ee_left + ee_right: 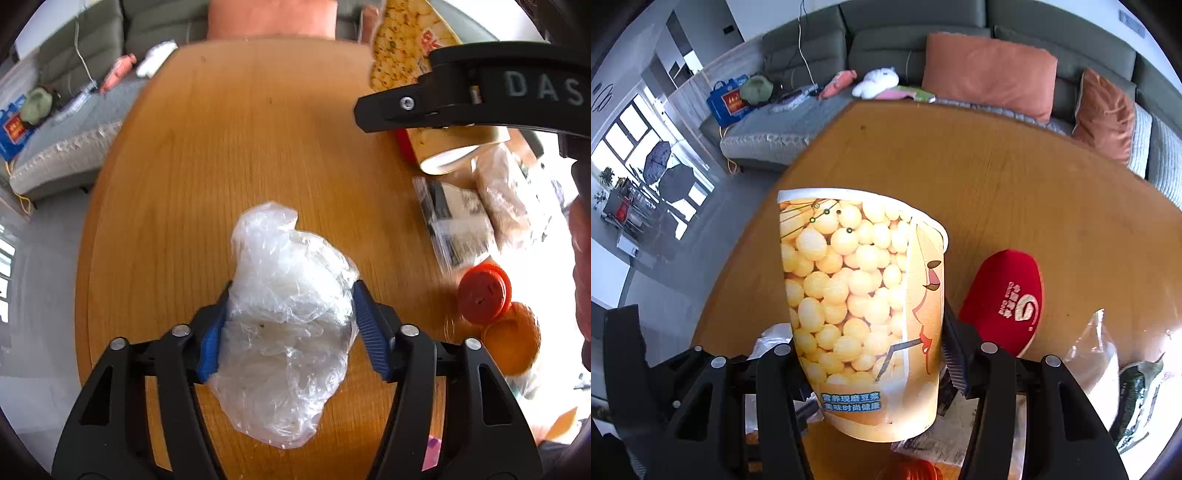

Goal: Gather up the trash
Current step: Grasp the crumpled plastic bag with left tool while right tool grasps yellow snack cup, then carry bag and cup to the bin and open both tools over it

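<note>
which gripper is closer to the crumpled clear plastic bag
Left. The left gripper has the crumpled clear plastic bag between its blue pads on the wooden table. The right gripper is off to the bag's far right, clamped on a paper cup.

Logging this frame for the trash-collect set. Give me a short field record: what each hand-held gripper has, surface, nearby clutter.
left hand-held gripper: closed on crumpled clear plastic bag
right hand-held gripper: closed on paper cup, soybean print
surface: round wooden table
bag position: against the tabletop, contact unclear
cup position: held off the table, tilted
nearby clutter: red insole, orange lids, packaged snacks
background: grey sofa, orange cushions
</note>
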The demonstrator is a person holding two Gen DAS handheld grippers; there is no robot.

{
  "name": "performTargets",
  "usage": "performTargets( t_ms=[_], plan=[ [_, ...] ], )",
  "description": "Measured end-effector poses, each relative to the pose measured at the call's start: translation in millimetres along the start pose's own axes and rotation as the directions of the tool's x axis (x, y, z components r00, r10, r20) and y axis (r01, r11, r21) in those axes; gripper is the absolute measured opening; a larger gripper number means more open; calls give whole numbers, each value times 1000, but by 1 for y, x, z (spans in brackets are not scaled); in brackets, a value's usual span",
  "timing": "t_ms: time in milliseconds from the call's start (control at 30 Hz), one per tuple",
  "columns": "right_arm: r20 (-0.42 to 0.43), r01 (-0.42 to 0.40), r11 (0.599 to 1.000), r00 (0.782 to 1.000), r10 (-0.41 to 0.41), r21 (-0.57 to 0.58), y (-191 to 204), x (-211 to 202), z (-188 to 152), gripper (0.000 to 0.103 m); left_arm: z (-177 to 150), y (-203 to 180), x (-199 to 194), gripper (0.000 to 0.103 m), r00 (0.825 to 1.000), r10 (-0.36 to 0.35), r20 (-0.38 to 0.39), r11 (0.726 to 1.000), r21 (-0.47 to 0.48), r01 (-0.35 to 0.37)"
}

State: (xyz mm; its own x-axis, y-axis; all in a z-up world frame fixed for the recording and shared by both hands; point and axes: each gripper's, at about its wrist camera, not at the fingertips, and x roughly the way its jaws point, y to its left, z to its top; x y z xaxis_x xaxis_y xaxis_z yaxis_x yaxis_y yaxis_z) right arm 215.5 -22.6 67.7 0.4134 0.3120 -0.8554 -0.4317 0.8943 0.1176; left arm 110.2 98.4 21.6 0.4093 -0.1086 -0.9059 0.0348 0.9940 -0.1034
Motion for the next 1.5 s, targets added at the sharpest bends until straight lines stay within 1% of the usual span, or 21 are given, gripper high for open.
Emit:
performTargets(
  t_ms=[67,167,233,367,467,633,733,867,933,967,1000,1033,1067,1200,1267,1300,1333,1367,1400,1433,1500],
  plan=[
    [14,-6,1000,1000,6,-3,1,-8,4,55,-2,3,-3,52,1000,-12,11,1000,-18,12],
    [22,-19,1000,1000,19,-6,6,-18,5,55,-8,11,-15,52,999,-26,36,998,-49,28],
    [26,-30,999,999,30,-13,15,-24,5,55,-17,15,-28,52,998,-21,61,997,-70,25],
    [21,-55,997,998,56,-51,46,-29,4,56,-44,31,-54,52,995,-10,102,991,-131,23],
    [13,-72,993,997,73,-90,75,-28,1,56,-61,53,-71,52,993,12,120,983,-184,10],
    [-13,-116,980,993,115,-162,131,-23,-7,56,-97,90,-98,52,988,65,139,960,-279,-24],
    [-34,-147,967,989,143,-209,164,-21,-14,56,-126,118,-115,52,984,109,142,934,-353,-52],
    [-73,-206,935,978,193,-288,222,-14,-25,56,-160,162,-132,52,975,181,126,880,-463,-103],
    [-95,-233,917,972,214,-323,248,-10,-30,56,-182,185,-141,52,969,220,110,841,-524,-132],
    [-110,-248,904,969,223,-350,265,-7,-33,56,-190,194,-144,52,967,235,102,827,-544,-143],
    [-120,-257,895,966,228,-364,275,-5,-35,56,-205,206,-147,52,963,257,86,802,-575,-163],
    [-132,-268,885,963,235,-380,287,-2,-36,56,-212,215,-149,52,961,266,77,788,-592,-171],
    [-151,-285,871,958,244,-401,303,2,-39,56,-225,226,-151,52,958,279,61,763,-620,-183],
    [-198,-325,830,945,262,-453,345,16,-45,56,-254,256,-152,53,952,305,7,702,-677,-220],
    [-225,-348,811,936,271,-470,366,25,-47,56,-263,267,-152,54,951,309,-15,683,-692,-234],
    [-235,-358,806,932,276,-472,375,29,-48,60,-265,272,-150,56,949,313,-28,673,-698,-242],
    [-253,-375,800,924,285,-468,386,36,-47,69,-270,276,-150,59,949,315,-36,668,-701,-248],
    [-265,-386,798,919,290,-464,393,41,-48,74,-271,283,-150,74,948,315,-46,665,-702,-255],
    [-279,-398,796,913,297,-455,406,52,-46,77,-273,289,-149,92,944,323,-64,655,-705,-271],
    [-280,-392,799,916,289,-457,413,57,-42,77,-276,295,-150,97,940,333,-68,649,-707,-281],
    [-280,-375,803,922,269,-464,420,65,-38,77,-276,303,-151,97,931,356,-79,631,-714,-302]
  ],
)
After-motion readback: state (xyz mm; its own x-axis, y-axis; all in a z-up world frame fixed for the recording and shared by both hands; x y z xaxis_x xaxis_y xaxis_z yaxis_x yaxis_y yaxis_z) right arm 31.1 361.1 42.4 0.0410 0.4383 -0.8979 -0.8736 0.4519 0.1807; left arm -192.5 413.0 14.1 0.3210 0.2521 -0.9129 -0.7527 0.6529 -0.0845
